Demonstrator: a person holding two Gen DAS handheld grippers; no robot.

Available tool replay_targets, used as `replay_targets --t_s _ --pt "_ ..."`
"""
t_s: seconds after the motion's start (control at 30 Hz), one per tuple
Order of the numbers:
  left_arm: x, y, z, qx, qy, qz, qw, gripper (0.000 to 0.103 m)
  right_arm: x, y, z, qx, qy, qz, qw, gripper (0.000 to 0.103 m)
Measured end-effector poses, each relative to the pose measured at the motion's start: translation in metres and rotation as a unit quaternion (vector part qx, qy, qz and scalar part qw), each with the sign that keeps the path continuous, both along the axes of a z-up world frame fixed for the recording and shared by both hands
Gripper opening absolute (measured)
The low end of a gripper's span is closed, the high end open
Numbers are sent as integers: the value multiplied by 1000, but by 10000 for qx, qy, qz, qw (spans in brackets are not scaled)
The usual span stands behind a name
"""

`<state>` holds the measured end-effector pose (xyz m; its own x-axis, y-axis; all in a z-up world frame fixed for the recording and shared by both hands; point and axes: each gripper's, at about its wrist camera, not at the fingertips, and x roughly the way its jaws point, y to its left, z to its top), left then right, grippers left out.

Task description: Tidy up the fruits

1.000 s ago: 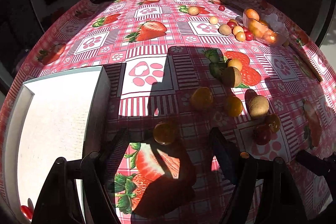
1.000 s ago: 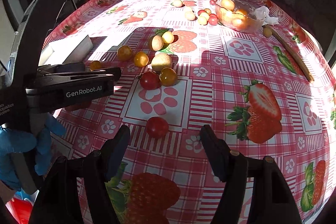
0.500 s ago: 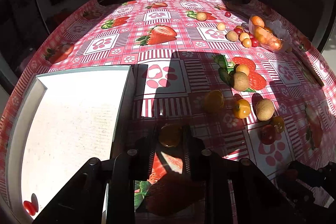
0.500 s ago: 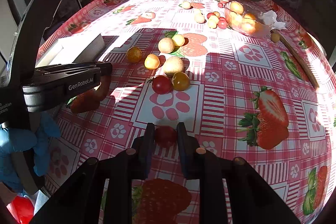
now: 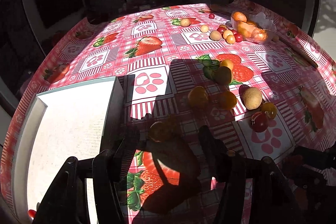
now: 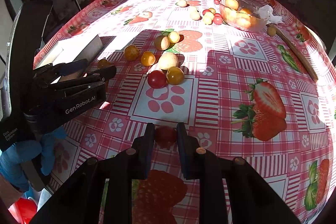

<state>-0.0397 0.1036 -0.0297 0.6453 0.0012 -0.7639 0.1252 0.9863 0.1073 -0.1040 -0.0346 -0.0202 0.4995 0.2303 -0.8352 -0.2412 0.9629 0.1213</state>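
Note:
My left gripper (image 5: 169,138) is open; a yellow-orange fruit (image 5: 157,131) lies in shadow between its fingers, nearer the left one. A white tray (image 5: 69,127) sits just left of it with a small red tomato (image 5: 32,213) in its near corner. My right gripper (image 6: 164,133) is shut on a red tomato (image 6: 165,135) just above the tablecloth. Loose yellow, brown and red fruits (image 6: 162,60) lie mid-table. The left gripper also shows in the right wrist view (image 6: 98,75).
A clear glass bowl (image 6: 241,13) of orange fruits stands at the far right, with small fruits (image 6: 206,14) beside it. A wooden stick (image 6: 294,51) lies along the right edge. The table is round with a strawberry-print cloth.
The left gripper shut on the yellow-orange fruit half a second ago and has opened again, the fruit lying between its fingers. The right gripper closed on the red tomato and still holds it.

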Motion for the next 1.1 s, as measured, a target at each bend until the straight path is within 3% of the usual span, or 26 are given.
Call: replay_targets --t_s 0.2,0.3,0.33,0.37,0.4,0.53,1.1 --pt "9 1 -4 -246 186 -62 9995 60 0 0 0 6 -3 -27 10000 24" --pt "9 4 -4 -323 203 -39 9993 54 1 0 0 24 8 -35 10000 24" --pt "9 4 -4 -294 189 -33 9994 49 0 -1 0 32 10 -37 10000 24" --pt "8 4 -3 -243 170 -58 9995 28 0 -1 0 41 14 -39 10000 24" --pt "8 4 -3 -403 264 -205 9986 22 0 -1 0 52 18 -44 10000 24" --pt "5 1 -2 -380 261 -303 9985 22 -1 -4 1 155 74 -70 9998 24" --pt "-49 22 32 -929 190 -242 9952 22 -11 -11 14 471 223 -184 9985 24"
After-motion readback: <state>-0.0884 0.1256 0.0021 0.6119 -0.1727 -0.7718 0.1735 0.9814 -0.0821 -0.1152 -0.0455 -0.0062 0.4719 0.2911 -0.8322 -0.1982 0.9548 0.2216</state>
